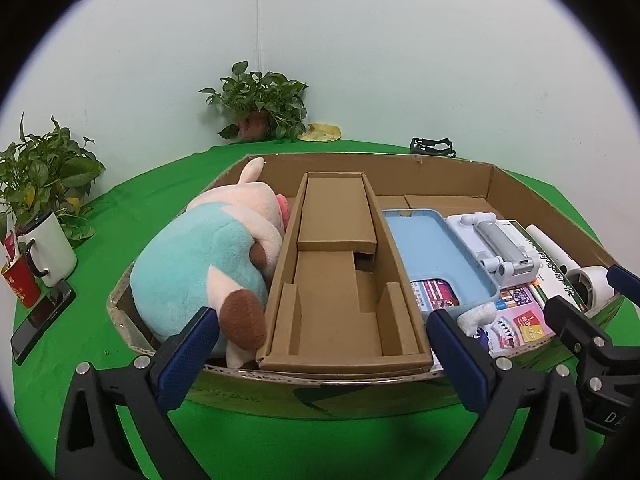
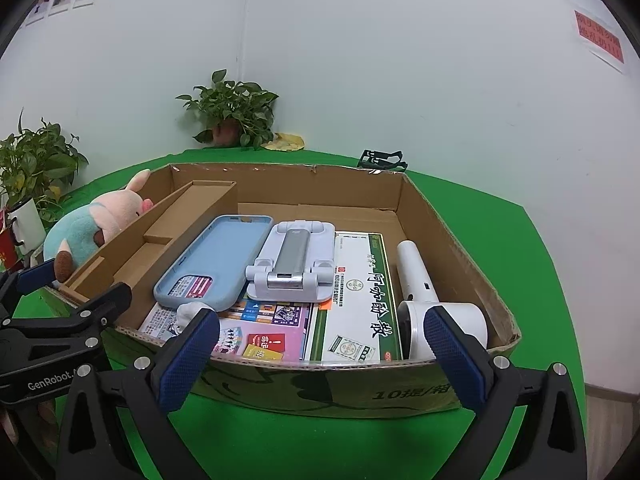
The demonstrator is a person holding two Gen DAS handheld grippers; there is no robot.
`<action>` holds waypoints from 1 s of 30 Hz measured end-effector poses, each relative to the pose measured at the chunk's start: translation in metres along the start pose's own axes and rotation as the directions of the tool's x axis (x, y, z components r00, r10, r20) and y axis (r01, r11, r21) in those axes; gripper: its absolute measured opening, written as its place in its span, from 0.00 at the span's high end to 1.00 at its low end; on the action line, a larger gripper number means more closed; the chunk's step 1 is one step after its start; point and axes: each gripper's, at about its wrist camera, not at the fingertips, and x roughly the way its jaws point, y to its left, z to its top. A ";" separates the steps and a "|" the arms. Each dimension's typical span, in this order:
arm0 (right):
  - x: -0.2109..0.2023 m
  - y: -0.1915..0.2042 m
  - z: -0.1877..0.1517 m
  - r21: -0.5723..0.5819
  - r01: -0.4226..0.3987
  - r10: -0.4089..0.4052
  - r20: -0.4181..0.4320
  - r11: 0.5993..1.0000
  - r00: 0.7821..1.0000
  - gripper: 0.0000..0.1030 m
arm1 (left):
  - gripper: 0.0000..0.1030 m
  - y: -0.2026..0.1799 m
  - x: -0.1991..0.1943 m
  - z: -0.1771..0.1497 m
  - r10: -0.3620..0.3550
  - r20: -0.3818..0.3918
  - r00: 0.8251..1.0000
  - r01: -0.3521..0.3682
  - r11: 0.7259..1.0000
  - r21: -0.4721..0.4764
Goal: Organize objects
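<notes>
A shallow cardboard box (image 1: 452, 174) (image 2: 280, 178) sits on the green table. It holds a plush pig (image 1: 208, 264) (image 2: 92, 224), a brown cardboard insert (image 1: 340, 276) (image 2: 160, 232), a blue phone case (image 1: 436, 256) (image 2: 216, 260), a white folding stand (image 1: 496, 244) (image 2: 292, 260), a green-and-white carton (image 2: 356, 296), a white hair dryer (image 2: 424, 292) (image 1: 580, 276) and a colourful leaflet (image 2: 264, 328). My left gripper (image 1: 320, 356) is open and empty at the box's near edge. My right gripper (image 2: 320, 356) is open and empty there too, to its right.
Two potted plants (image 1: 260, 100) (image 1: 40, 168) stand at the back and left. A white mug (image 1: 48, 248), a red cup (image 1: 20, 284) and a dark phone (image 1: 40, 320) lie at the left. A black clip (image 1: 432, 146) (image 2: 382, 160) lies behind the box.
</notes>
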 end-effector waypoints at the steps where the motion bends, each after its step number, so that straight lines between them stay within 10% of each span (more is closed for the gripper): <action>1: -0.001 -0.001 0.000 0.001 0.000 0.000 0.000 1.000 1.000 0.00 | 0.00 0.000 0.000 0.000 0.000 0.000 1.000 0.000 1.000 0.000; 30: -0.002 0.001 0.000 0.001 0.003 -0.003 0.000 1.000 1.000 0.00 | 0.00 0.001 -0.001 -0.001 -0.001 -0.005 1.000 0.001 1.000 0.001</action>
